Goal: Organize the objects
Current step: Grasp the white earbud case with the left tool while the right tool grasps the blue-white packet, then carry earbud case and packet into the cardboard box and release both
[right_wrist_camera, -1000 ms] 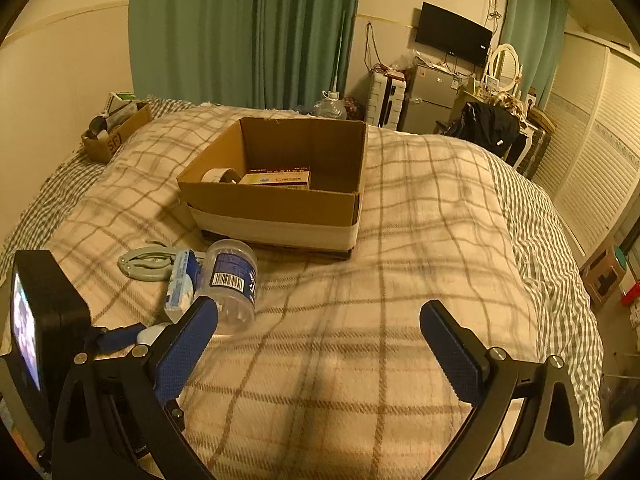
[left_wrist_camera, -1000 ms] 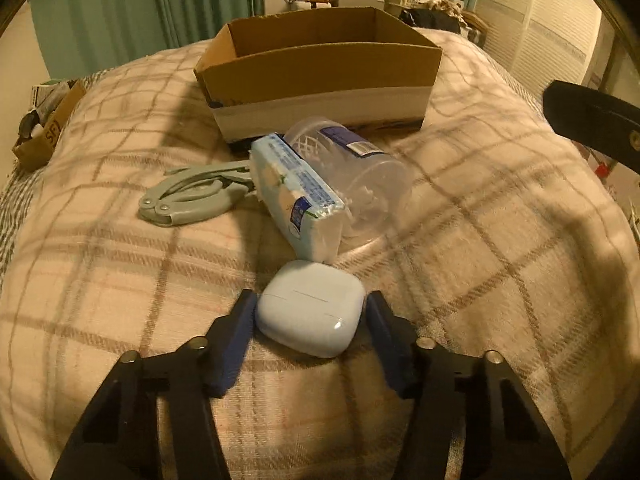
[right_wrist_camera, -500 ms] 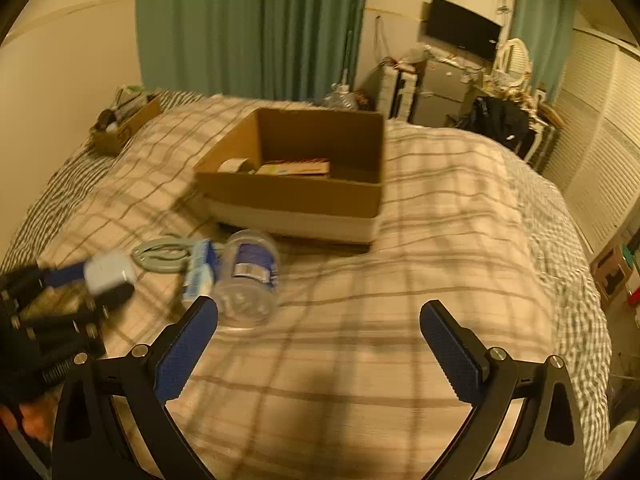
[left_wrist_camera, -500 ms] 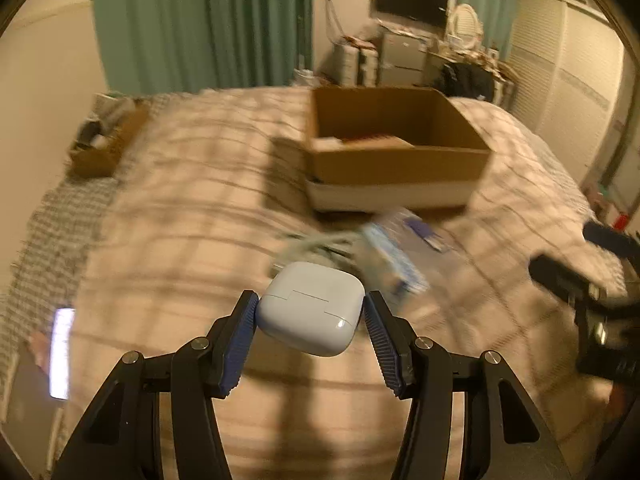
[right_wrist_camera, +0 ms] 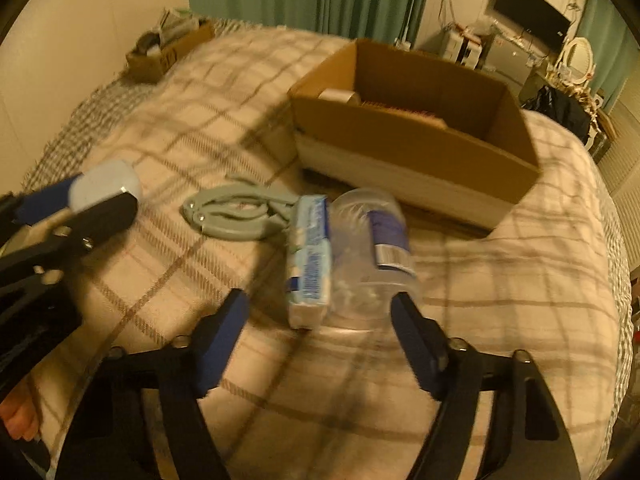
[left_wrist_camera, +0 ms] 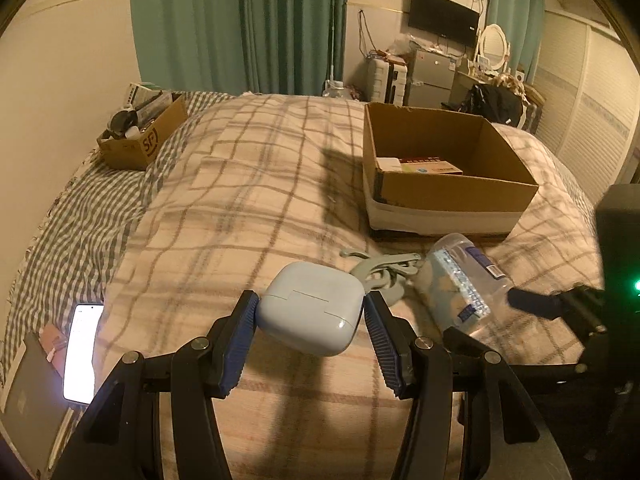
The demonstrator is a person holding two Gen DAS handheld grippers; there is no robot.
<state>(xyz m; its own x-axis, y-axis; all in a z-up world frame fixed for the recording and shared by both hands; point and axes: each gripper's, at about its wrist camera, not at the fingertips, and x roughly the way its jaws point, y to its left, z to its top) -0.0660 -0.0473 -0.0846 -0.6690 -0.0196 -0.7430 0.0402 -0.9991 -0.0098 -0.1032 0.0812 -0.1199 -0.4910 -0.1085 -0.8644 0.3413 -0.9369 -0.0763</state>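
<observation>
**Two wrist views over one bed**

The left wrist camera sits raised above the blanket [left_wrist_camera: 248, 200], facing the curtains, with the box [left_wrist_camera: 448, 196] at right of frame. The right wrist camera rides lower and closer — the bottle [right_wrist_camera: 372, 248] and pack [right_wrist_camera: 310, 256] fill its centre. Both views share the box [right_wrist_camera: 412, 152], the clip [right_wrist_camera: 236, 216] and the small carton [left_wrist_camera: 140, 136] at upper left — each also catches the other gripper at its edge.

lit phone [left_wrist_camera: 83, 350] at the plaid blanket's [left_wrist_camera: 256, 184] left edge, green curtains [left_wrist_camera: 240, 24] and wall tv [left_wrist_camera: 443, 16] beyond
</observation>
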